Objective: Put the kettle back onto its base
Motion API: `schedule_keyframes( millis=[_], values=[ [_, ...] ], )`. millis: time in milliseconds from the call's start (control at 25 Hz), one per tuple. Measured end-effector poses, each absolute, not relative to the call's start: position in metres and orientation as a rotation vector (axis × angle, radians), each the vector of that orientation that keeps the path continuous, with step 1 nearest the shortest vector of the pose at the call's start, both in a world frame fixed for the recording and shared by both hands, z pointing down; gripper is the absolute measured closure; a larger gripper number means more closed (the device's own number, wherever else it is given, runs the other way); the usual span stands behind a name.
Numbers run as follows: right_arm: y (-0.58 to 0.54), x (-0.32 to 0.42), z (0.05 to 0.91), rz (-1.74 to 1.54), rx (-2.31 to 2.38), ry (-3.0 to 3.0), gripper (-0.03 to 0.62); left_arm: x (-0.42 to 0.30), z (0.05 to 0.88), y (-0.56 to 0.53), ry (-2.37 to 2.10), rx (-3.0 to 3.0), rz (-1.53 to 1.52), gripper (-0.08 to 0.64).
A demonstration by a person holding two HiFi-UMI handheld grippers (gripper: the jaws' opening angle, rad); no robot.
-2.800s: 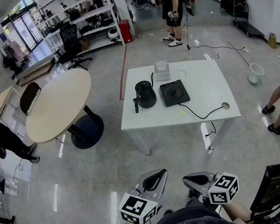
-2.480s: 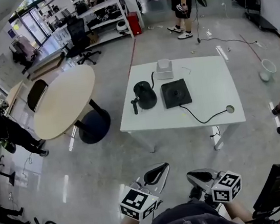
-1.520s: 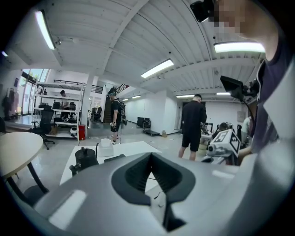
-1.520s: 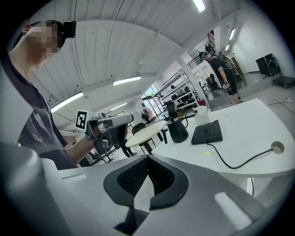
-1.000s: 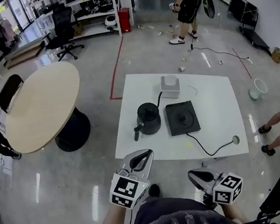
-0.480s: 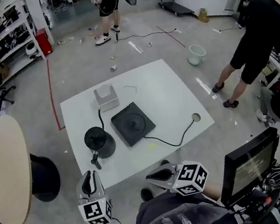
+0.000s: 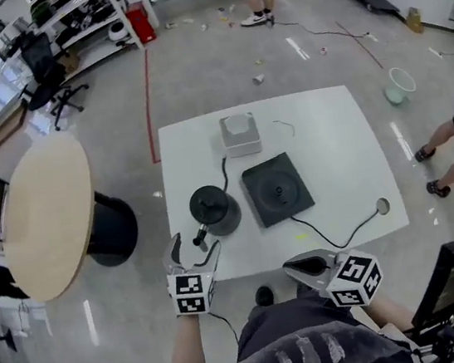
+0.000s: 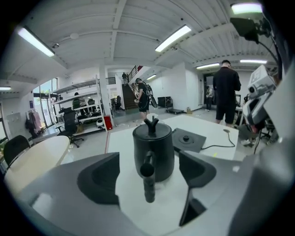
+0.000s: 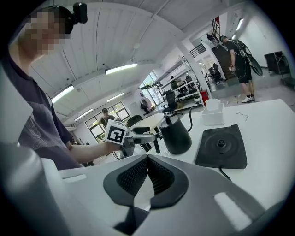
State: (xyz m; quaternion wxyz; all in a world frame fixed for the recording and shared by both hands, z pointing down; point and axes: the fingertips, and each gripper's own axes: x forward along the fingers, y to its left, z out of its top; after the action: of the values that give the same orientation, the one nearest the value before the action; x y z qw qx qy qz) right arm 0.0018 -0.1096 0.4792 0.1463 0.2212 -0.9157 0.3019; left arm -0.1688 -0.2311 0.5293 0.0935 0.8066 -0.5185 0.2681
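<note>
The fingers point(image 8: 99, 179) of the left gripper point(image 8: 147, 173) stand wide apart, having just been opening, with the rod-shaped handle point(image 8: 148, 182) of the matte black kettle point(image 8: 154, 146) between them and clear of both pads. The fingers point(image 9: 162, 177) of the right gripper point(image 9: 147, 161) are closed tip to tip on nothing. The kettle stands upright on the square white table point(image 7: 334, 140), just beside the flat black square base point(image 7: 276, 188) and not on it.

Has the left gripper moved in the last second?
Yes, left gripper went forward to the table edge; jaws just opened, kettle handle between them.
</note>
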Motion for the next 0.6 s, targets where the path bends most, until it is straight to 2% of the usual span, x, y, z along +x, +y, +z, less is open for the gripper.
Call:
schedule_keyframes(
  millis=[200, 400, 600],
  values=[
    [-0.111, -0.031, 0.513, 0.951, 0.679, -2.585, 0.597, -0.202, 0.563, -0.252, -1.465, 2.421, 0.888, 0.172],
    [-0.107, -0.031, 0.518, 0.936, 0.684, -2.557, 0.597, -0.212, 0.592, -0.248, -1.396, 2.424, 0.964, 0.188],
    [-0.106, -0.035, 0.514, 0.936, 0.68, -2.529, 0.597, -0.215, 0.601, -0.257, -1.327, 2.444, 0.986, 0.357]
  ],
)
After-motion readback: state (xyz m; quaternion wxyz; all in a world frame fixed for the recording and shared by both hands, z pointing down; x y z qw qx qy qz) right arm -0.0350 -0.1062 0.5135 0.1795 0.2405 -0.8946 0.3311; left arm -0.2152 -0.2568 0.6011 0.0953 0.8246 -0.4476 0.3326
